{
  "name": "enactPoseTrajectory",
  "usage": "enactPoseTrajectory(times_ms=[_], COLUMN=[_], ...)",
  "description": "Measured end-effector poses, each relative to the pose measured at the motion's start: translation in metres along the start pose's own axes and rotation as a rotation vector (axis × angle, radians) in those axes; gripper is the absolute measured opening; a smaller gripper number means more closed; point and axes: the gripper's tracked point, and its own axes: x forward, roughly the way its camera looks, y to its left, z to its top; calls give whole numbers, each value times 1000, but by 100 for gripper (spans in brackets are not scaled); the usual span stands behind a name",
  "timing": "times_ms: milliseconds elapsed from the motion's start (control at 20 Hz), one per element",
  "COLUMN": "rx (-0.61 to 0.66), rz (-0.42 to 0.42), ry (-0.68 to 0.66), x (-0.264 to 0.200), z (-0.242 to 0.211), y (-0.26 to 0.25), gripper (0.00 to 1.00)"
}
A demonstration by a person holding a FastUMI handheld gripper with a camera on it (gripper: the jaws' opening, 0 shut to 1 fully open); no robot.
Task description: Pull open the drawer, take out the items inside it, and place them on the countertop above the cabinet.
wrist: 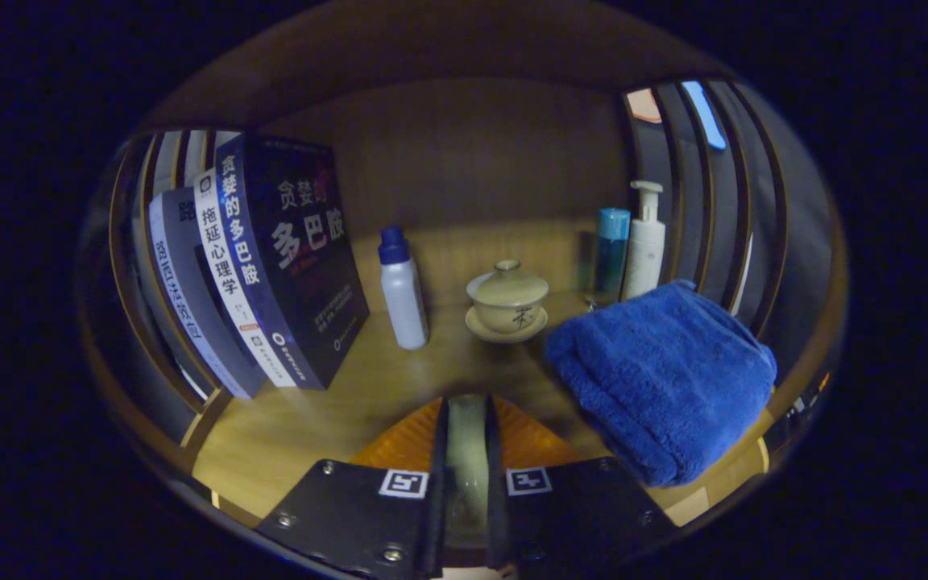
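My gripper (468, 400) hovers over the wooden countertop (303, 419), its fingers close together and pressing on a narrow pale item (468, 459) that I cannot identify. Beyond the fingers stands a lidded tea cup on a saucer (507, 304). A white bottle with a blue cap (402, 290) stands left of the cup. A folded blue towel (665, 379) lies just right of the fingers. The drawer is hidden below the view.
Several upright books (271, 258) lean at the left of the countertop. A blue bottle (612, 250) and a white pump bottle (644, 242) stand at the back right against the slatted side. A wooden back wall (464, 161) closes the space.
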Motion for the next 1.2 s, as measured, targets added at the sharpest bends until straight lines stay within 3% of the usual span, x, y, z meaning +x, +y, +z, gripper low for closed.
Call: enactPoseTrajectory(times_ms=[200, 350, 550, 800, 1200], rx=[-31, -39, -18, -2, -81], rz=[9, -35, -28, -20, -35], ry=[-10, -26, -103, -255, -442], x=[-1, -2, -16, -62, -162], z=[-1, 2, 25, 63, 67], y=[1, -7, -7, -14, -23], gripper=[27, 46, 94, 96, 97])
